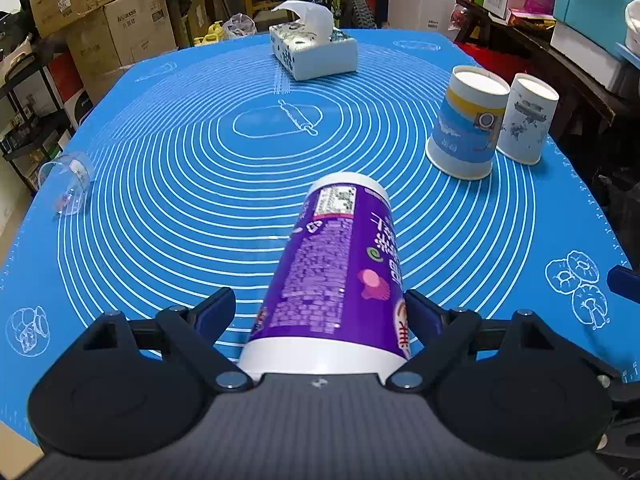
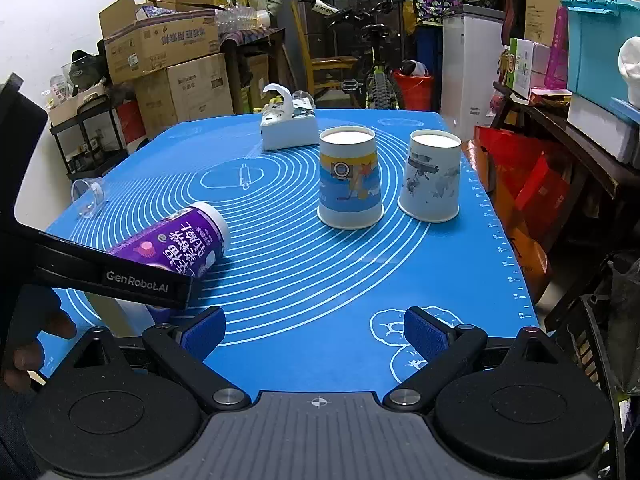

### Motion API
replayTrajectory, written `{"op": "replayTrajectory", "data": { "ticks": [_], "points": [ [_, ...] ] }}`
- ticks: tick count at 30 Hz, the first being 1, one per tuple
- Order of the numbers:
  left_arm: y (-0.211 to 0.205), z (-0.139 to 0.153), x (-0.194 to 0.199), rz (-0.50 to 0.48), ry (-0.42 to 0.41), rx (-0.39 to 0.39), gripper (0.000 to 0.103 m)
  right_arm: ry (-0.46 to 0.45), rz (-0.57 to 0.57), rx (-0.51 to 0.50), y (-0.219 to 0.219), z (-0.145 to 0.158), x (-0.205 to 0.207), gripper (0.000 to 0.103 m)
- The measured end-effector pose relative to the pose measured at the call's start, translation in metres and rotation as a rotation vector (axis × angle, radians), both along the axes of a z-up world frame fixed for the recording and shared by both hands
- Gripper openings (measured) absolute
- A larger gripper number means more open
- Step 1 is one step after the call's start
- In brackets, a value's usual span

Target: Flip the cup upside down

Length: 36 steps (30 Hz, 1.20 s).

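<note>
left gripper [image 1: 320, 312] clamped on the purple cup [image 1: 340, 264], tipped over near the mat's [image 1: 180, 200] near-left edge | right gripper [image 2: 314, 332] wide open, holding nothing | two paper cups [image 2: 350, 178] upside down far right

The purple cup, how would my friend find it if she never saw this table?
Look at the blue mat with white rings. Near its front-left edge, the purple cup lies on its side in the left claw. Unlike the two pale paper cups standing upside down, it is purple with white writing.

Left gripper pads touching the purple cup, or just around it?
Cannot tell. In the left wrist view the left gripper brackets the purple cup; its fingers look slightly off the wall, without a plain gap.
</note>
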<state>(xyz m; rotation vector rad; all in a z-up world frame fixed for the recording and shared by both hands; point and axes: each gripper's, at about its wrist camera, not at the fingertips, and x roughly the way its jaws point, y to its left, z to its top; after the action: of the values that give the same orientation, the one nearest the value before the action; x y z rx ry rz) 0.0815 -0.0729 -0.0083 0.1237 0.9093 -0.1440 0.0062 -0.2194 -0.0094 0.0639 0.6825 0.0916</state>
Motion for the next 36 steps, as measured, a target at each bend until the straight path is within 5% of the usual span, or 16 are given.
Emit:
{"op": "replayTrajectory", "data": {
  "ticks": [14,22,30,36],
  "points": [
    [0.042,0.077,-0.031,0.014,-0.200,-0.080,0.096,-0.066,0.054,0.000,0.017,0.035,0.013,0.096],
    [0.088,0.062,-0.015,0.132,-0.229,-0.023,0.100,-0.068,0.119,0.017,0.042,0.054,0.040,0.096],
    [0.115,0.030,0.000,0.193,-0.226,0.017,0.100,0.076,0.155,0.091,0.074,0.050,0.088,0.096],
    [0.119,0.018,0.002,0.195,-0.208,0.014,0.100,0.288,0.137,0.089,0.097,0.018,0.143,0.094]
  ]
}}
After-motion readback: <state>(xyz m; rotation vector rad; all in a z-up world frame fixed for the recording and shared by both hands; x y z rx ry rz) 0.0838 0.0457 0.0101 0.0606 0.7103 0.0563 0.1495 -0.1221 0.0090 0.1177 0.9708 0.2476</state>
